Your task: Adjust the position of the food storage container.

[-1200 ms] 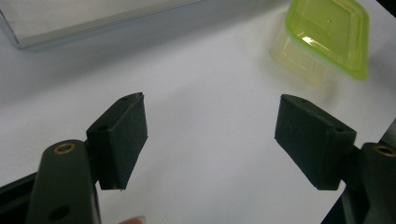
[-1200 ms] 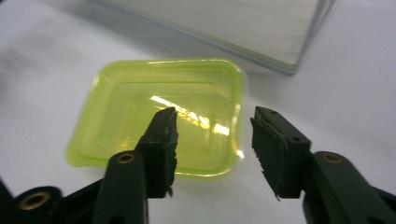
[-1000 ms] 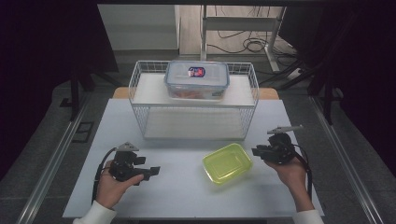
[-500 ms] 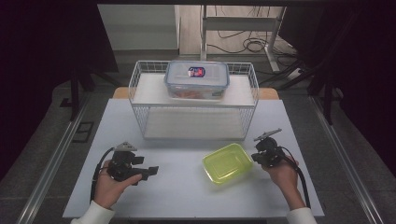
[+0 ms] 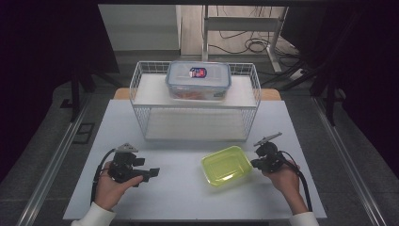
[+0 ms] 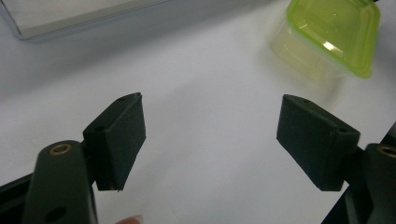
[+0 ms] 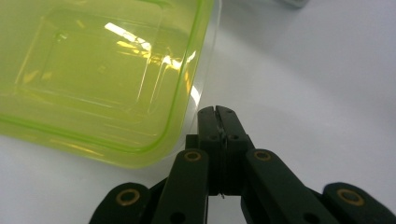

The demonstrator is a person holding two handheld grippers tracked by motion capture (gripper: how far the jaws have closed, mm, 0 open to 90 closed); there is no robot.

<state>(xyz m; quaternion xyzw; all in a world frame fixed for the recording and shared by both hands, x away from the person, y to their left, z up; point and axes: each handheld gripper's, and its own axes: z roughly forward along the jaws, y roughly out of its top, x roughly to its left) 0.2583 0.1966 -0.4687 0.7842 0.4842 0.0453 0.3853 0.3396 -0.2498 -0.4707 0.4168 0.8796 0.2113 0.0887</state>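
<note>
White counter [image 5: 188, 197] carrying a wire rack [image 5: 195, 101] at twelve o'clock, a lidded clear food box [image 5: 198, 80] sitting on top. The yellow-green plastic container [image 5: 227, 165] is lying at five o'clock. The right hand-held gripper [image 7: 217, 112], just closing, is pinching the container's thin clear rim, as its own view is revealing; the high view is hiding that contact. The left hand-held gripper [image 6: 210, 135] is idling wide open, empty. So slight a hold could be slipping on lifting.

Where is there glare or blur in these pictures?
Right gripper view: bright glare streaks on the translucent yellow-green plastic container, sharp up close. Left gripper view: that container is soft, out of focus. High view: the white table is evenly lit, the surroundings dark.
</note>
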